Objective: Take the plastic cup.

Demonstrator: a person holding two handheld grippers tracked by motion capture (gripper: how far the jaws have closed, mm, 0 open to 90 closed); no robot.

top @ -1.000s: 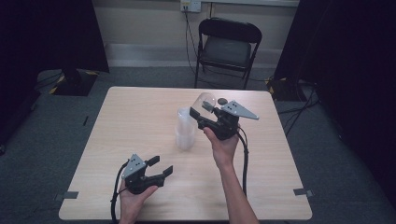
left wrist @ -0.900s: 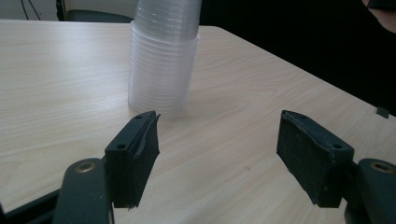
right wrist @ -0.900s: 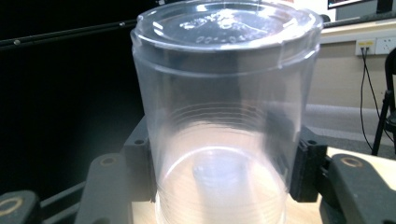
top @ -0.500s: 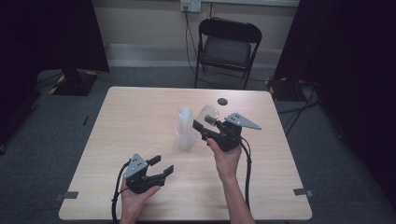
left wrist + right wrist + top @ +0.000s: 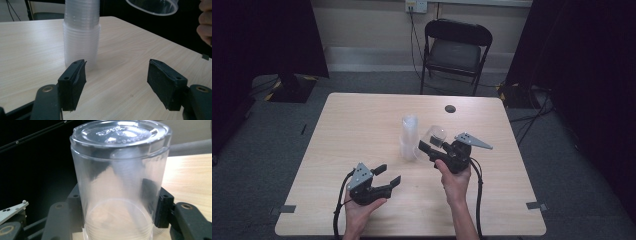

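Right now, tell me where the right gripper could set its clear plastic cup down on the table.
The light wooden table is bare across its far left, from the tall stack of clear plastic cups out to the left edge. The near right corner is also free. It is crowded mid-table, where the right gripper, its single clear plastic cup and the stack sit close. The open left gripper takes the near left.

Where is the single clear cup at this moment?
In the high view, the clear cup is held in the right gripper, right of the table's centre, just beside the stack of cups.
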